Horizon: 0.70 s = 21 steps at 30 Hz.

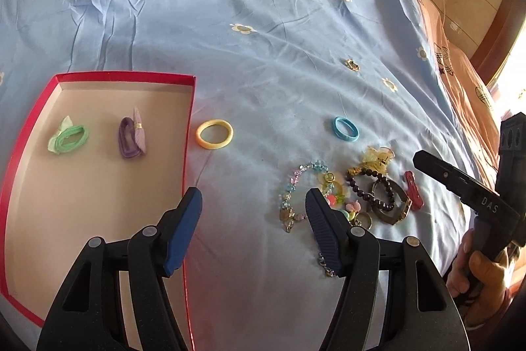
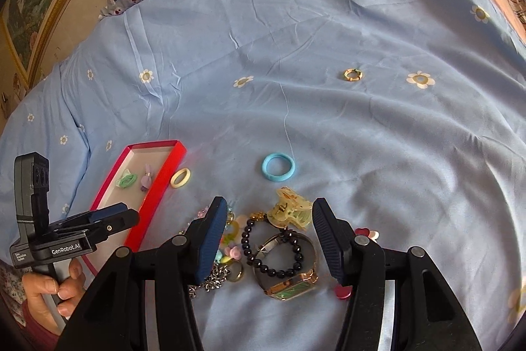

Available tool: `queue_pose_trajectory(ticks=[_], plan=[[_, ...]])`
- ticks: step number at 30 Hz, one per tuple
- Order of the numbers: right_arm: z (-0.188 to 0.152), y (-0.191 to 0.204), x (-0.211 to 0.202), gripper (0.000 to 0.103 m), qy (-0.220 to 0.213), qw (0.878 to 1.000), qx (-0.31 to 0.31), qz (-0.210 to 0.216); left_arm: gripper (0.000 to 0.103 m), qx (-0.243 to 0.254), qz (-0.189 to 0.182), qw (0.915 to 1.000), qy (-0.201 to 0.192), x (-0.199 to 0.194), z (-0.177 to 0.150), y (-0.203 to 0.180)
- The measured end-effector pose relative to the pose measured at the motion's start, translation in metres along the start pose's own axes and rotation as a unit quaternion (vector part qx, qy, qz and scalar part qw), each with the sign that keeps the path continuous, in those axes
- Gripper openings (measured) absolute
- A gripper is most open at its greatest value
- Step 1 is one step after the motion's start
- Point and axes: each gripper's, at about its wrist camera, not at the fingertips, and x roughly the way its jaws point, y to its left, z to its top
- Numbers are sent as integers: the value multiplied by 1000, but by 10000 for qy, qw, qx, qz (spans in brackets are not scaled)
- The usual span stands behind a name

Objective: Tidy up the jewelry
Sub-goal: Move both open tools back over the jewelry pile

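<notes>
Both the left gripper [image 1: 253, 209] and the right gripper [image 2: 269, 229] hover with jaws apart, holding nothing. Beneath them, a tangled jewelry pile [image 2: 279, 255] lies on the blue flowered bedsheet [image 2: 328, 38]. The red-rimmed shallow box [image 1: 33, 120] holds two hair ties.

A shallow red box [image 1: 126, 76] with a pale floor lies open on the bed, holding 2 fabric hair ties: a green one [image 1: 68, 137] and a purple one [image 1: 131, 137], apart. Just outside its right wall lies a yellow ring-shaped tie [image 1: 214, 134]; farther right, a blue one [image 1: 346, 128]. Nearer, a heap holds a dark bead bracelet [image 2: 275, 247] overlapping a gold watch [image 2: 289, 283], a yellow claw clip [image 2: 289, 209] and a pastel bead chain [image 1: 296, 183]. A small gold ring [image 2: 353, 74] lies well apart.
</notes>
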Motion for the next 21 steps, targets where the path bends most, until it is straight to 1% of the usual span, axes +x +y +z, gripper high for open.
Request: queue_pose_trajectory(ticks=[8,15,17,19,21], plan=[[-1,-9,13,56,233,9994,-256,-85,65,345,48,9991,227,25,5,-13],[2,-5,25,56,320,9984,-458,-90,65,529,100,9978,384,45,7,-21],[3,-3,31,54,346,9979,-539,-119,63,589,102,9973,438,51,7,-23],[4,-2,36,54,366,9973,-609,-159,59,649,78,9966,505,57,7,-25],[5,-2,40,48,394,9968,-665,-201,55,714,40,9958,568,63,6,-27]])
